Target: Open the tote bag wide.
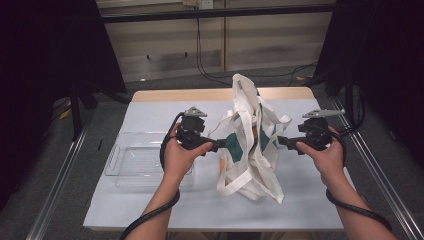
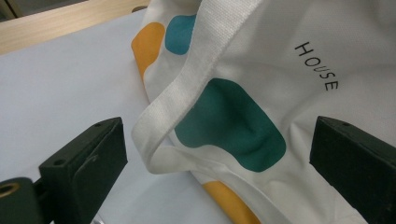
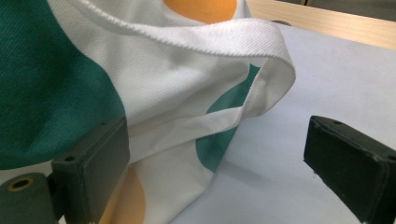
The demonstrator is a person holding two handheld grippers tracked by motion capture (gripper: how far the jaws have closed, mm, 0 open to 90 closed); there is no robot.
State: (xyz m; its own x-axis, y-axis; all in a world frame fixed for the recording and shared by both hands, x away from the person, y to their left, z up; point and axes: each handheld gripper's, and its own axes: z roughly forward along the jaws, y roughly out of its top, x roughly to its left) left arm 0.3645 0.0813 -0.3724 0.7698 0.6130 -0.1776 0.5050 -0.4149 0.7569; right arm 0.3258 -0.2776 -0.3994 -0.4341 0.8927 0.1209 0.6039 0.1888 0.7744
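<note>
A white cloth tote bag with green and orange blobs stands crumpled at the table's middle, one handle sticking up. My left gripper points at its left side and my right gripper at its right side. Seen from the left gripper view, the left gripper is open, and a white strap and a green blob of the bag lie between its jaws. In the right gripper view the right gripper is open too, with a looped strap and the bag's edge in the gap.
A clear plastic tray lies on the pale sheet left of the bag, under my left forearm. The wooden table edge runs along the back. Metal rails flank both sides of the table.
</note>
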